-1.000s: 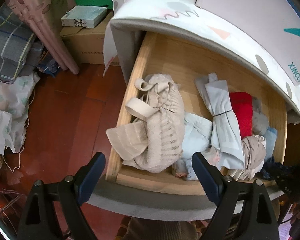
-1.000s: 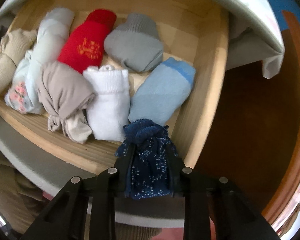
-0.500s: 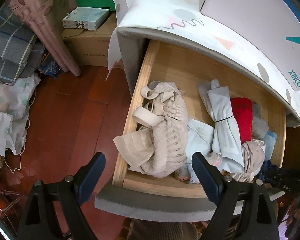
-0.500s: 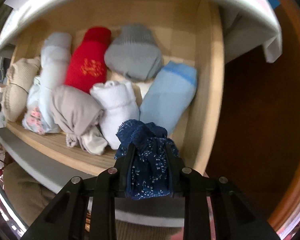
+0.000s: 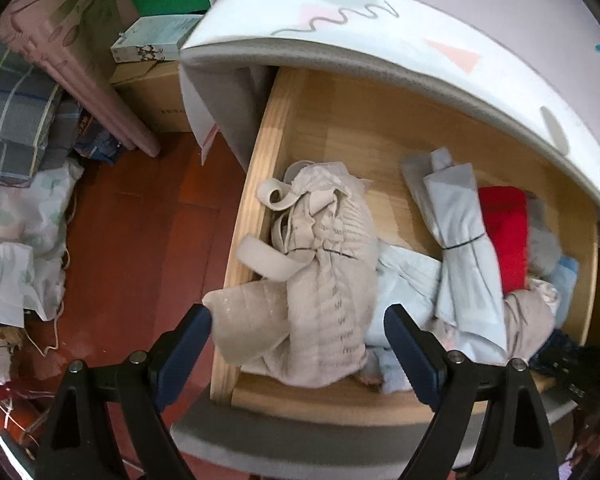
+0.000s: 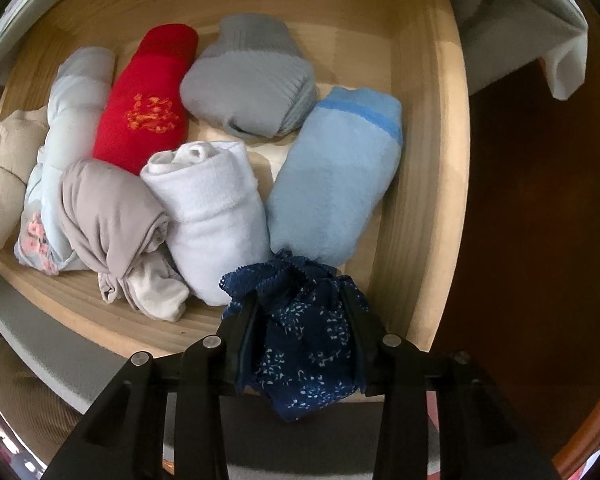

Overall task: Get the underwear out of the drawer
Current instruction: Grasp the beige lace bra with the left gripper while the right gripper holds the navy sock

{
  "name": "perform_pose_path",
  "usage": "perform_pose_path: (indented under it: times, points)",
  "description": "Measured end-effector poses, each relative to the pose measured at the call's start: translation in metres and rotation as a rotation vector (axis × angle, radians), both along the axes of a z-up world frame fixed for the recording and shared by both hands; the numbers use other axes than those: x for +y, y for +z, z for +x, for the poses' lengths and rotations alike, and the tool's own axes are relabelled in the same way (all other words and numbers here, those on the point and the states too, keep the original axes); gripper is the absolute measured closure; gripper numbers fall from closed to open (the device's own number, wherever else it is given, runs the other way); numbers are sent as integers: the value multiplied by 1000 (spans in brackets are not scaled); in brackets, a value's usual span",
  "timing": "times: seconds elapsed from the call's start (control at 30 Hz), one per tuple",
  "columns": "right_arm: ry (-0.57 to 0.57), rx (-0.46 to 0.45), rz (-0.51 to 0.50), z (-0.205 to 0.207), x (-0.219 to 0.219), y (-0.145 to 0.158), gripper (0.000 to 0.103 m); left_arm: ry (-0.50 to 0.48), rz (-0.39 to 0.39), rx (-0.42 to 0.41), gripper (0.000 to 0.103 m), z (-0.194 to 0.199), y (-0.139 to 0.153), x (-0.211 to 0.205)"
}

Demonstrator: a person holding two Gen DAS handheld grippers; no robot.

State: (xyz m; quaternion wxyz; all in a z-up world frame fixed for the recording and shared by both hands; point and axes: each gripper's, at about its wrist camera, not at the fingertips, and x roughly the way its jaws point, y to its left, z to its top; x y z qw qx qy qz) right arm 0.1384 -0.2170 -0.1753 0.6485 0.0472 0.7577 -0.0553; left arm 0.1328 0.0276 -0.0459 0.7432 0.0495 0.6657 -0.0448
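The floor (image 5: 140, 240) is dark red wood, and a wooden drawer (image 6: 428, 184) is pulled out from under a cloth with coloured shapes (image 5: 380, 32). The drawer is full of rolled-up soft things.

The dark blue underwear (image 6: 308, 344) sits between the fingers of the right hand-held gripper (image 6: 300, 312), at the front right corner of the drawer. Its lacy top touches the light blue roll (image 6: 336, 184) and the white roll (image 6: 212, 216) just behind it. The jaws have just been opening a little, but the blue cloth is bunched between them and both fingers press on it, so the right hand-held gripper grips the underwear. A second ago the drawer looked further off and the underwear hung above its front edge. Now the rolls look bigger and closer, so the gripper has come down toward the drawer.

The left hand-held gripper (image 5: 298, 344) is wide open and holds nothing. It hangs over the left end of the drawer, above a beige knit bundle (image 5: 332, 280), and the drawer looks closer here too.

I think the underwear is not out of the drawer yet. With the grip going looser this low down, it could slip back in among the rolls.
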Motion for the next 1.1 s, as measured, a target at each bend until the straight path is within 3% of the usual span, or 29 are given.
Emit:
perform_pose_path:
  times: [0.23, 0.47, 0.6, 0.83, 1.1]
  points:
    - [0, -20, -37, -14, -16, -5, 65, -18, 51, -30, 12, 0, -10, -8]
    - [12, -22, -56, -23, -1, -26, 65, -24, 18, -73, 12, 5, 10, -8]
    - [17, -22, -64, -26, 6, -33, 65, -49, 25, -39, 12, 12, -2, -16]
    - [18, -16, -62, -25, 8, -33, 65, -82, 143, -92, 12, 13, -14, -35]
    - [18, -8, -56, -15, 6, -24, 64, -76, 73, -89, 12, 6, -4, -44]
